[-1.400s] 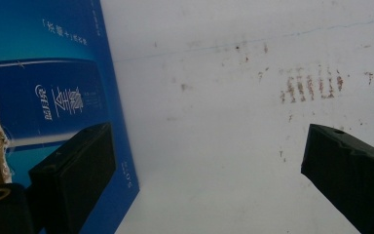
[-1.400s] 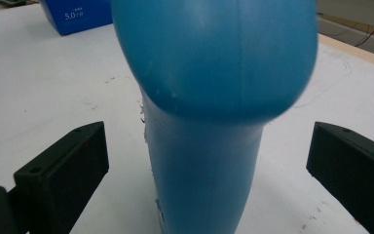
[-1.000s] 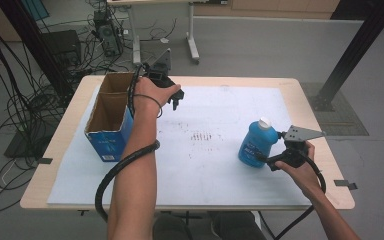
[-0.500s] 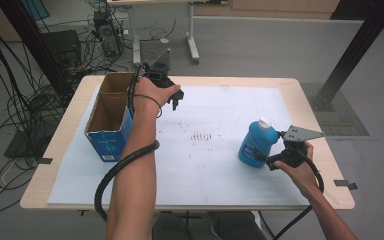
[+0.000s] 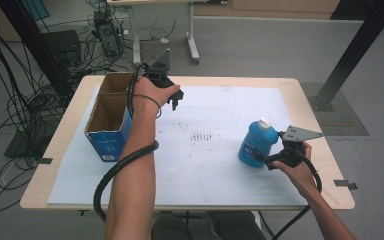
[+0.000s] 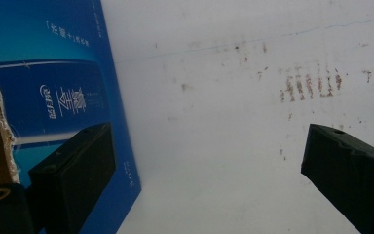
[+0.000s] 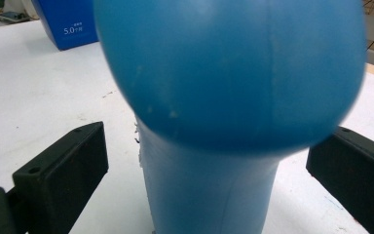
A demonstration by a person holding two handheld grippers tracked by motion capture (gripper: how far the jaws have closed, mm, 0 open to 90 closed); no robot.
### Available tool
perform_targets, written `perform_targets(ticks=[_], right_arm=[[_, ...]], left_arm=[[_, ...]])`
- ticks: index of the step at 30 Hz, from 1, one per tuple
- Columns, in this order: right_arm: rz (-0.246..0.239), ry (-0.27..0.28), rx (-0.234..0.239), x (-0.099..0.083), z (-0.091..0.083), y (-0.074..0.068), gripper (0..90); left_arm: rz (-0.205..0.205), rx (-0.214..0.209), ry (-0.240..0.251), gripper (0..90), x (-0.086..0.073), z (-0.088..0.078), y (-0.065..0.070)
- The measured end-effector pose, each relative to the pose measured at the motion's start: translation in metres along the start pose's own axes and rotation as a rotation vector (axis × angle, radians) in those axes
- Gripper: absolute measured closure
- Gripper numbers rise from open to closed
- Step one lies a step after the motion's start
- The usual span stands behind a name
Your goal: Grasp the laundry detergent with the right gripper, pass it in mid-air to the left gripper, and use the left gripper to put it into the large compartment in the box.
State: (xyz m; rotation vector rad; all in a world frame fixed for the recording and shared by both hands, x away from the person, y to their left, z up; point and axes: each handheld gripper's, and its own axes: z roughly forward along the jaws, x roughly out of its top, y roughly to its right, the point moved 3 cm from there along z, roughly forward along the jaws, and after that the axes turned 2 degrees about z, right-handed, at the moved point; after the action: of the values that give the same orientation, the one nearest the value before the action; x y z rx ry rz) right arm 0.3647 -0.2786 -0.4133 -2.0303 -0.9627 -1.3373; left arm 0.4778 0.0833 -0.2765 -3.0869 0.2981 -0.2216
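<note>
1 box [image 5: 111, 134], blue, reads "5.0"; 1 blue bottle [image 5: 256, 143]. Your right tool [image 5: 263, 158] is wide open around the bottle, jaws clear; left tool [image 5: 174, 102] wide open, empty.

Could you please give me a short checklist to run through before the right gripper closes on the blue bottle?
1. Right gripper jaws spread wide: ok, both stand apart from the bottle's sides in the right gripper view.
2. Blue bottle between the jaws: ok, its narrow part sits roughly midway.
3. Bottle upright on the white sheet: ok.
4. White cap on: ok; how tight, cannot tell.
5. Cardboard box open on top to take the bottle: ok; its contents, cannot tell.
6. Left gripper out of the way: ok, open beside the box, far from the bottle.
</note>
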Motion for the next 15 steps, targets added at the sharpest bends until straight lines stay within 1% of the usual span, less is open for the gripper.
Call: perform_targets(ticks=[15], right_arm=[[0.004, 0.010, -0.004, -0.0020, 0.0031, 0.0008, 1.6]], left_arm=[[-0.003, -0.003, 0.006, 6.1, 0.0015, -0.0009, 0.0008]])
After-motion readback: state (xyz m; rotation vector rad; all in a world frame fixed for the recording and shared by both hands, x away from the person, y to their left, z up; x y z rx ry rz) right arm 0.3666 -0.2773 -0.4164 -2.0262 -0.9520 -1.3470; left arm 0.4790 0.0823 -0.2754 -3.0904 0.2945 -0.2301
